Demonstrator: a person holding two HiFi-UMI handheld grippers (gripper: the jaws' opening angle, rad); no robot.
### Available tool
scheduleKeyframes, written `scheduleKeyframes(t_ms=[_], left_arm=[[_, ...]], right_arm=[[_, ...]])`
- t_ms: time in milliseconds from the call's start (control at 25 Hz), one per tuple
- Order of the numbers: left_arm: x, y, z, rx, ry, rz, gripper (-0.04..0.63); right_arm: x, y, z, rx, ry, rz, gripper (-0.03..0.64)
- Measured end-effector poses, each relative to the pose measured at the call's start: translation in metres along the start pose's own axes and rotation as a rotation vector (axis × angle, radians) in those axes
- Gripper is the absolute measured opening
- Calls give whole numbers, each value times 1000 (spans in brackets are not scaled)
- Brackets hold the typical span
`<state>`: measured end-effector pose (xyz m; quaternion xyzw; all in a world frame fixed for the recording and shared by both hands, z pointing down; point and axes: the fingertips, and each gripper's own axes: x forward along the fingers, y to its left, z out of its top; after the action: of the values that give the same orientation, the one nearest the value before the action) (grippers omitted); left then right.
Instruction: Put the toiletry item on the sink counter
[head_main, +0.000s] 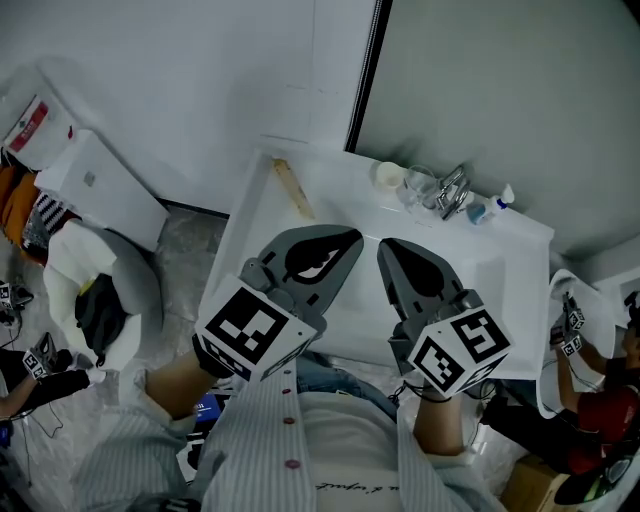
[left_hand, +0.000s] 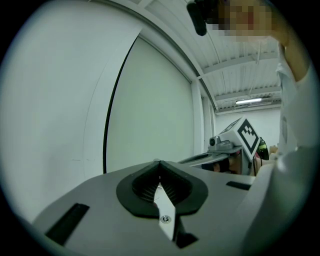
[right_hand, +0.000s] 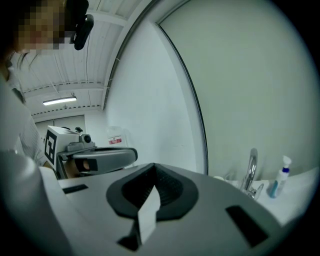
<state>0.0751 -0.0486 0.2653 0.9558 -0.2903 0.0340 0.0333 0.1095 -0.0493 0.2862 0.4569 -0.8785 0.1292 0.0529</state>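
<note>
– Sink counter (head_main: 345, 175) is white and set against the wall. A tan flat stick (head_main: 293, 187) lies along its left rim. A small spray bottle (head_main: 503, 198) stands just right of the faucet (head_main: 452, 190), with a cup (head_main: 389, 176) and a glass (head_main: 420, 184) to the faucet's left. I can't tell which is the toiletry item.
– Grippers?
– Left gripper (head_main: 350, 240) and right gripper (head_main: 388, 250) both have jaws pressed together with nothing between, held by the person's chest.
– Risk?
– The stick sits near the edge, so a careless sweep could knock it off. The bottle is crowded, and a reach there may topple the glass.
</note>
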Motion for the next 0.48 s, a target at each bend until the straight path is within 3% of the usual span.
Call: scheduleKeyframes(t_ms=[480], left_arm=[[3, -1, -5, 1, 19, -12, 17]], right_arm=[[2, 2, -2, -4, 15, 6, 9]])
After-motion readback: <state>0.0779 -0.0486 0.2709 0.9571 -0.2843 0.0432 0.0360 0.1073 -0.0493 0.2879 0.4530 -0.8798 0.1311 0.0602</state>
